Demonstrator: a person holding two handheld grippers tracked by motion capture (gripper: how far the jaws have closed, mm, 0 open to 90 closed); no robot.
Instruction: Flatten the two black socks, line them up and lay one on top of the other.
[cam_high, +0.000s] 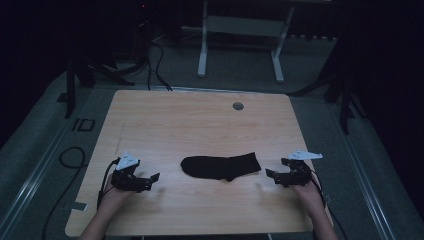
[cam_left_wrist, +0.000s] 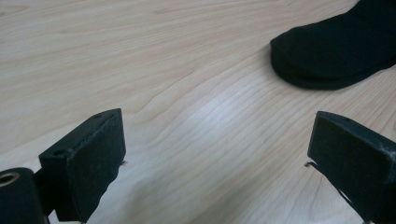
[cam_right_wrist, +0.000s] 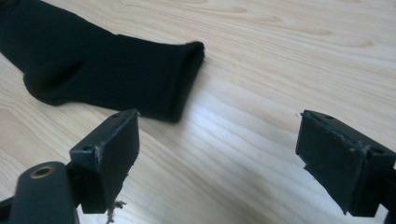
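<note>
A black sock (cam_high: 221, 167) is lying flat on the wooden table (cam_high: 200, 120), toward the near edge, with its rounded toe pointing to the person's left and its open cuff to the right. The left gripper (cam_high: 154, 178) is resting on the table just off the toe end, jaws standing wide apart with nothing between them; in the left gripper view the toe (cam_left_wrist: 336, 51) is sitting ahead and off to one side of the gap, not in line with it. The right gripper (cam_high: 270, 174) is sitting near the cuff, its jaws also spread wide and holding nothing, and in the right gripper view the cuff (cam_right_wrist: 187, 79) is lying just beyond one jaw rather than between the two.

The main risk is a missed or shallow pinch. Since neither gripper is lined up with the cloth, closing from here would likely be catching bare wood or only the top layer of knit (the cuff looks doubled, two layers lying together), so the sock could be slipping free on lifting. Jaws pressing flat fabric against a smooth tabletop may also be pushing it along and bunching it instead of gripping it. If one side takes hold before the other, the sock could be dragging or twisting out of its flat lie.
</note>
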